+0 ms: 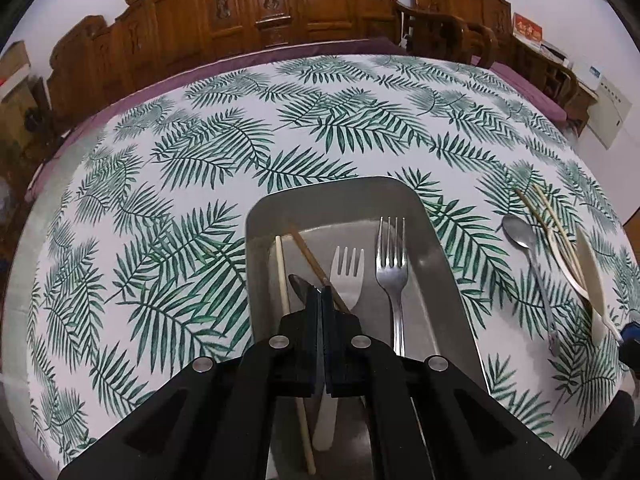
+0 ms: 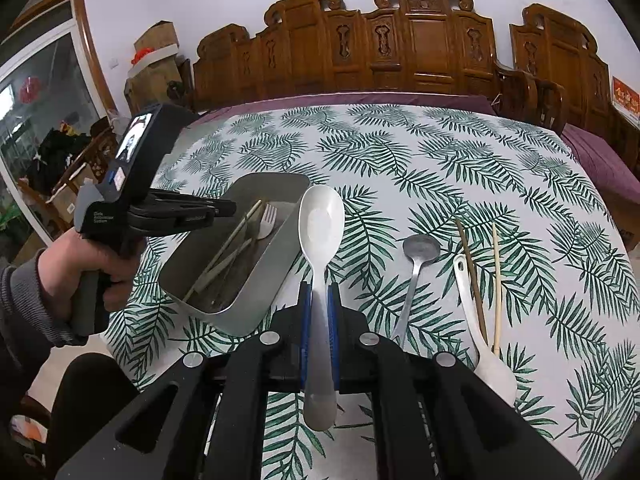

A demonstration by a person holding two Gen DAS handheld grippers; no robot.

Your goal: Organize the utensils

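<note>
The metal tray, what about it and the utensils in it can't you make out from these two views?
- Left wrist view: the metal tray's near end, the knife's handle and the fork handle ends, hidden behind the left claw.
- Right wrist view: utensils too small and overlapped to count; tray floor partly hidden by its wall.

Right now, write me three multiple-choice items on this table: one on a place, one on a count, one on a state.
1. Where does the metal fork lie?
A. in the metal tray
B. on the tablecloth
C. on a chair

2. How many forks are in the tray?
A. one
B. two
C. four

3. What is the right gripper doing?
A. hanging open
B. shut on nothing
C. shut on the large white spoon

Key: 1 A, the fork rests on the tray floor beside the white plastic fork. 2 B, one metal and one white show in the left wrist view. 3 C, its jaws press the spoon's handle from both sides.
</note>
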